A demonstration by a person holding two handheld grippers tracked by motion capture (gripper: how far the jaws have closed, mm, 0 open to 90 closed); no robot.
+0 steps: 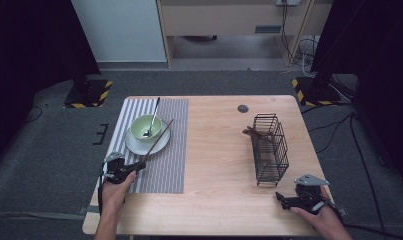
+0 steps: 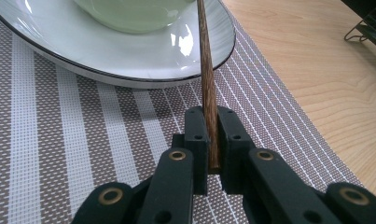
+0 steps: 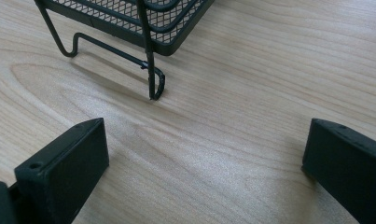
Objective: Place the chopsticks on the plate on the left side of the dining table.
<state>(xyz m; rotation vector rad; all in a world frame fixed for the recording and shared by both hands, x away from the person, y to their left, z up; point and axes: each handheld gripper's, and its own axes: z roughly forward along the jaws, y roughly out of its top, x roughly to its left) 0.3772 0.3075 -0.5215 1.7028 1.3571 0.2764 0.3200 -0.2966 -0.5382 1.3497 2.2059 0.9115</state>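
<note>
While the pale wooden table spreads wide and smooth-grained, one striped woven mat covers its left part. On the right stands one black wire basket, tall and boxy with a fine mesh floor, and brown sticks, too small to count, poke out of its far left side. Toward the far end of the mat sits one round white plate with a dark rim, carrying one pale green bowl that holds a metal spoon. At the near left, the left gripper pinches the thick end of one tapered brown wooden chopstick, which slants over the plate's right edge. At the near right, the right gripper hovers just beside the basket's wire foot, jaws spread wide with only bare wood between them.
</note>
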